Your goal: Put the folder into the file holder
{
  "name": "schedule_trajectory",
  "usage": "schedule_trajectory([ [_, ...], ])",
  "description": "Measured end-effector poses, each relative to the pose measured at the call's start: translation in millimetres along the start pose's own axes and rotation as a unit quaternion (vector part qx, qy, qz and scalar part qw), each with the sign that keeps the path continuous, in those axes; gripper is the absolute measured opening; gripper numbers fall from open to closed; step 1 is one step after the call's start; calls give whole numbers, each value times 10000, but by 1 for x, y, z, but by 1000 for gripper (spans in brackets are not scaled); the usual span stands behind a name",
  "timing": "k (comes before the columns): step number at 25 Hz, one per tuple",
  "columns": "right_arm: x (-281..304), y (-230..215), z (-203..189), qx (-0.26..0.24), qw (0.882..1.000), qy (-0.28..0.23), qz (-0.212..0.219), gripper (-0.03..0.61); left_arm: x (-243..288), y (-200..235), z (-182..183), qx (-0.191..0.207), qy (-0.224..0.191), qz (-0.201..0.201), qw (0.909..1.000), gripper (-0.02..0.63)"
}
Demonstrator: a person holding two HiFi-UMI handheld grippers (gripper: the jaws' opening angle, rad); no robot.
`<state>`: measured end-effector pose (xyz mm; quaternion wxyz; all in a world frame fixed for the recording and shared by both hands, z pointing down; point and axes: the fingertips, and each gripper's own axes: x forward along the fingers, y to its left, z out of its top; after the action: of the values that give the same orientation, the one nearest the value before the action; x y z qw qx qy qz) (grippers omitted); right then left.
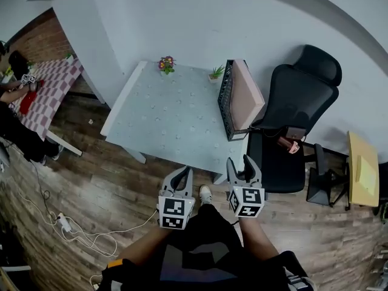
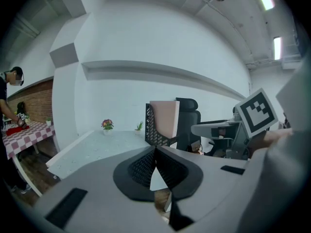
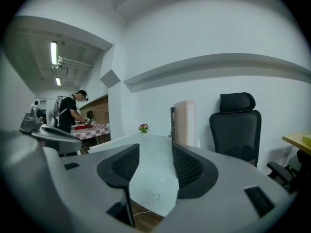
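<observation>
Pink folder (image 1: 247, 94): seen upright against the black mesh holder (image 1: 225, 102) at the right edge of the bench (image 1: 157, 120); it is judged to be lodged there already.
Handling: judged light and fairly stiff, with smooth faces that may slip; best pinched across both faces at the free top edge.
Left gripper (image 1: 181, 174): fingers (image 2: 138, 166) closed at the tips, nothing held.
Right gripper (image 1: 239, 165): fingers (image 3: 194, 166) parted widely, nothing between them.
Position: both are held well short of the bench.
</observation>
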<state>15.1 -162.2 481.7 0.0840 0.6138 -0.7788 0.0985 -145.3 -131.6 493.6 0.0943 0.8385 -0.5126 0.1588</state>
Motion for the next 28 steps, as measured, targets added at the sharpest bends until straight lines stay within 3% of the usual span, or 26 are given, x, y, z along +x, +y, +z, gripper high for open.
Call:
schedule_trajectory([
  [8, -57, 75, -28, 2, 9968, 251, 754, 224, -60, -1, -37, -69, 115, 222, 9997, 8],
  [15, -75, 123, -46, -118, 9923, 419, 1160, 227, -95, 15, -61, -162, 203, 450, 9986, 7],
  [28, -82, 140, -48, -257, 9900, 515, 1291, 236, -106, 16, -59, -137, 99, 457, 9988, 8],
])
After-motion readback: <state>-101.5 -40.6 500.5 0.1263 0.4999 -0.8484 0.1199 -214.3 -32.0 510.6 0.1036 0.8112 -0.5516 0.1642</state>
